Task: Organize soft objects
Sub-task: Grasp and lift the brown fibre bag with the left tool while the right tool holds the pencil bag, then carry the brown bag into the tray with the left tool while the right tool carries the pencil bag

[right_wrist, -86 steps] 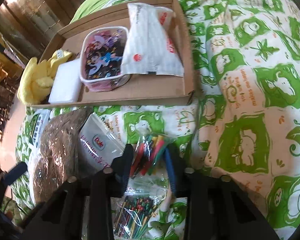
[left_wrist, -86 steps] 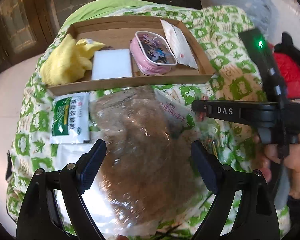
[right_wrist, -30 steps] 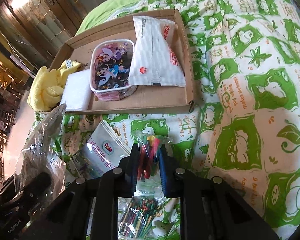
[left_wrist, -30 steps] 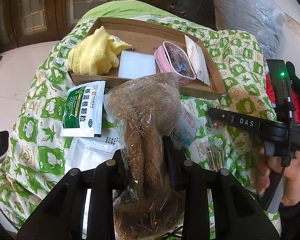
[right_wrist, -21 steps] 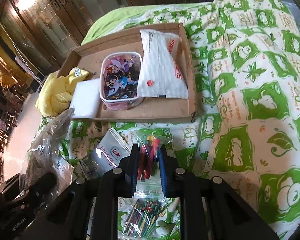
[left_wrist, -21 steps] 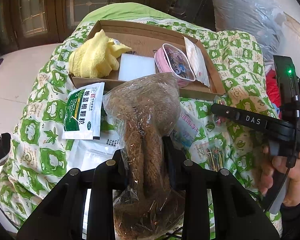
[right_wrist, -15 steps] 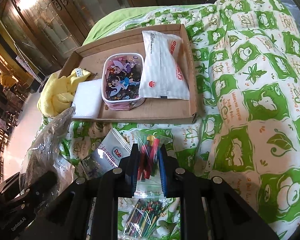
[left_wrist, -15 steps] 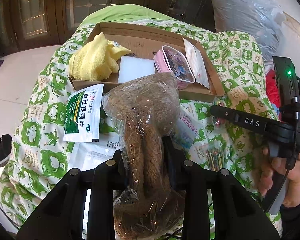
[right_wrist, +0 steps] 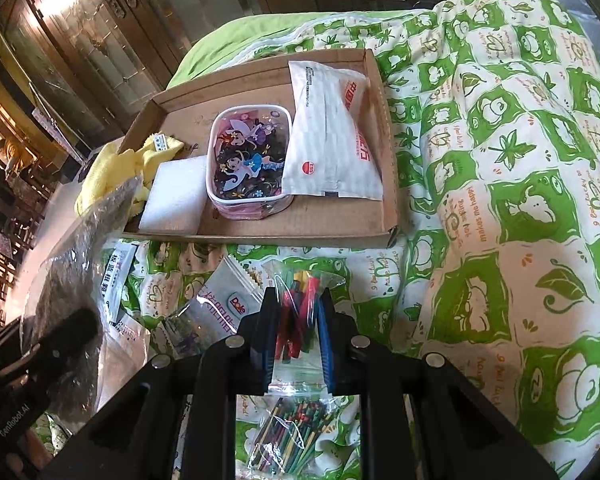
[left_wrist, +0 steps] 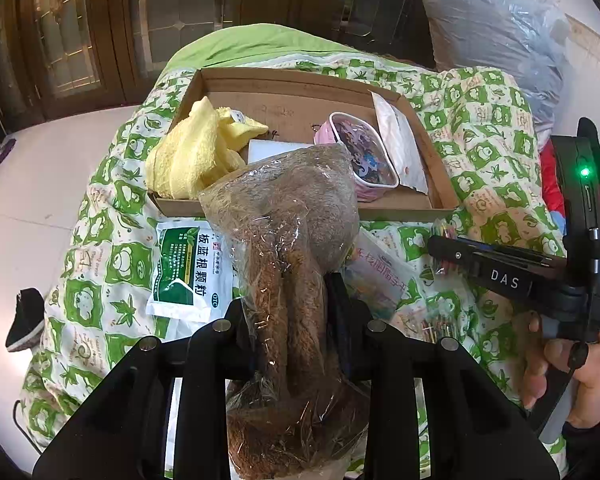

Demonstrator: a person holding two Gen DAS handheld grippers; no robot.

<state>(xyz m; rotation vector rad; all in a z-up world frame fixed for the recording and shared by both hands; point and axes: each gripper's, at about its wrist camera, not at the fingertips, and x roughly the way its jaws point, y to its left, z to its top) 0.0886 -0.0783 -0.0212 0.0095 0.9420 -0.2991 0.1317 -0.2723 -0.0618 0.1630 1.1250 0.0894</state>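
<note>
Green and white cloth covers the bed (right_wrist: 520, 152), and a flat cardboard box (right_wrist: 300, 236) sits on it near the far edge. Four soft things already lie inside the box: a yellow towel (left_wrist: 188, 152), a white sponge pad (right_wrist: 176, 196), a pink cartoon pouch (right_wrist: 248, 160) and a white packet (right_wrist: 332, 148). So the job looks about half done. A green and white packet (left_wrist: 188, 268) and a Dole packet (right_wrist: 224, 308) lie on the bed in front of the box, waiting their turn.

The left gripper (left_wrist: 292, 320) has its fingers squeezed around the middle of a clear bag of brown fluff (left_wrist: 288, 216), and the bag stands up just in front of the box. The right gripper (right_wrist: 298, 328) has its fingers pressed close together, pinching a small clear bag of coloured sticks (right_wrist: 296, 300), which it holds near the box's front wall. Another small bag of sticks (right_wrist: 292, 436) lies under it.
</note>
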